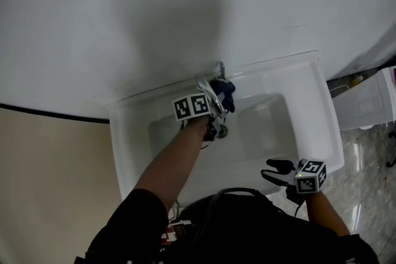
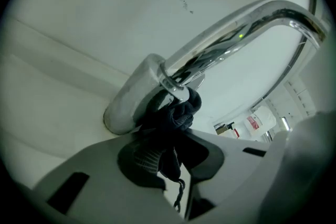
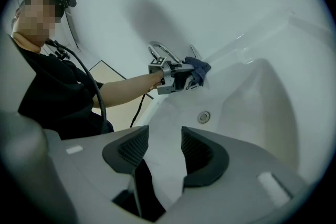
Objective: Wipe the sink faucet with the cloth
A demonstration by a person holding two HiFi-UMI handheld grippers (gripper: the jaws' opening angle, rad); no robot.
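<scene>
Left gripper (image 2: 167,150) pinches the dark cloth (image 2: 178,113) against the faucet (image 2: 241,34) base just ahead, spout arching up-right (right gripper (image 3: 164,149), jaws apart and empty, hangs well away).

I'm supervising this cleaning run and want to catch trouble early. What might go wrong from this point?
1. The cloth is bunched in the left gripper; rubbing against the faucet base may tug it loose into the sink.
2. The jaws sit close to the chrome spout and might knock or scratch it.
</scene>
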